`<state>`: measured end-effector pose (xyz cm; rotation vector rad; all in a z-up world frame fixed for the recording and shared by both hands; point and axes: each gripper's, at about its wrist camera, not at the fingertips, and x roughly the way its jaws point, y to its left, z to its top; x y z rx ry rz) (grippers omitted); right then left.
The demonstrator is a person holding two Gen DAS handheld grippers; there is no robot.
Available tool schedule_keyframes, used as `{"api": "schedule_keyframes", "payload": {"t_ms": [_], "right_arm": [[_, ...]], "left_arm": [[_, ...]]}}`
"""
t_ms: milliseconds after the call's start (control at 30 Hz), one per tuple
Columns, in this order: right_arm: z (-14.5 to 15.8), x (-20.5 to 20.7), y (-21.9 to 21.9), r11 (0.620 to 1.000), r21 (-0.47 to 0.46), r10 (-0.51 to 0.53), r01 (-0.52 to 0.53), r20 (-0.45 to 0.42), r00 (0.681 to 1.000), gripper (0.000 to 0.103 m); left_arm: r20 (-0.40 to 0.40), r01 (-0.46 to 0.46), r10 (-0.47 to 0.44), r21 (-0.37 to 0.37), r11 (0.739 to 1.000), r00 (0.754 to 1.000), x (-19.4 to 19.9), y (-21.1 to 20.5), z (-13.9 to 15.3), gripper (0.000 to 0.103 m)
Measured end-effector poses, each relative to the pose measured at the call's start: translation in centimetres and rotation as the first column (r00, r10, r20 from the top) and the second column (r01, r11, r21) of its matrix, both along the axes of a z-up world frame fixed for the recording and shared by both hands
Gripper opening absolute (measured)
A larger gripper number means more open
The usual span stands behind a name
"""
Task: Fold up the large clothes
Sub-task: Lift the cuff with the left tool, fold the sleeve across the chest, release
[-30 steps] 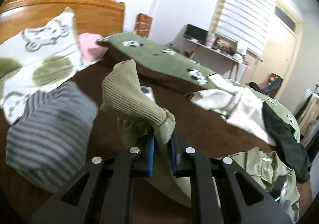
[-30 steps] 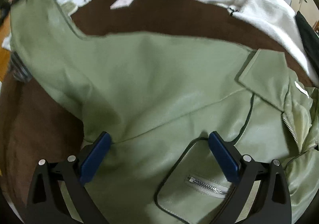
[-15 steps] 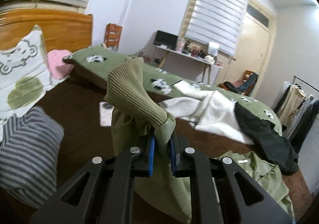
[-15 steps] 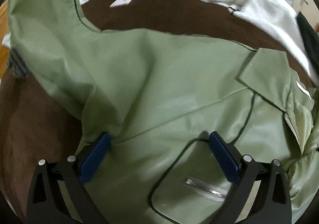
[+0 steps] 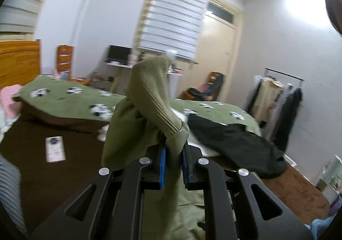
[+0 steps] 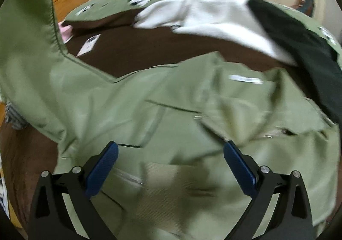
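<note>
An olive green jacket (image 6: 162, 116) lies spread on the brown bedsheet (image 6: 149, 47). My left gripper (image 5: 173, 152) is shut on the jacket's sleeve at its ribbed cuff (image 5: 151, 92) and holds it raised above the bed; the sleeve hangs down below the fingers. In the right wrist view the raised sleeve (image 6: 27, 47) rises at the left. My right gripper (image 6: 171, 165) is open and empty, just above the jacket's lower body near a ribbed hem (image 6: 177, 193).
A white garment (image 6: 205, 11) and a black garment (image 5: 235, 143) lie on the far side of the bed, over a green blanket (image 5: 64, 96). A white card (image 5: 55, 149) lies on the sheet. A striped grey garment (image 5: 8, 188) lies at the left. A clothes rack (image 5: 277, 99) stands at the right.
My left gripper has lifted the sleeve cuff higher and swung right, so the view now looks across the room. My right gripper has shifted over the jacket toward its hem, still open.
</note>
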<state>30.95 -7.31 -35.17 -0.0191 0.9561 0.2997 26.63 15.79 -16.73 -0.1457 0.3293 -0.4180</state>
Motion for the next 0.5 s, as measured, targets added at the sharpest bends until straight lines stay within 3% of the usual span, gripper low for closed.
{"api": "schedule_keyframes", "payload": {"t_ms": [267, 400, 500], "right_arm": [[1.9, -2.5, -9.9, 0.98, -0.048, -0.191, 0.192, 0.028, 0.981, 0.097], [2.1, -4.5, -14.4, 0.936, -0.102, -0.332, 0.336, 0.054, 0.942, 0.097], [1.9, -6.1, -17.2, 0.912, -0.135, -0.384, 0.387, 0.051, 0.922, 0.097]], "left_arm": [[-0.045, 0.201, -0.199, 0.038, 0.979, 0.979, -1.1, -10.5, -3.1, 0.015], [-0.09, 0.268, -0.262, 0.058, 0.962, 0.961, -1.8, -15.2, -6.3, 0.015], [-0.153, 0.302, -0.29, 0.061, 0.951, 0.945, -1.5, -18.1, -9.4, 0.015]]}}
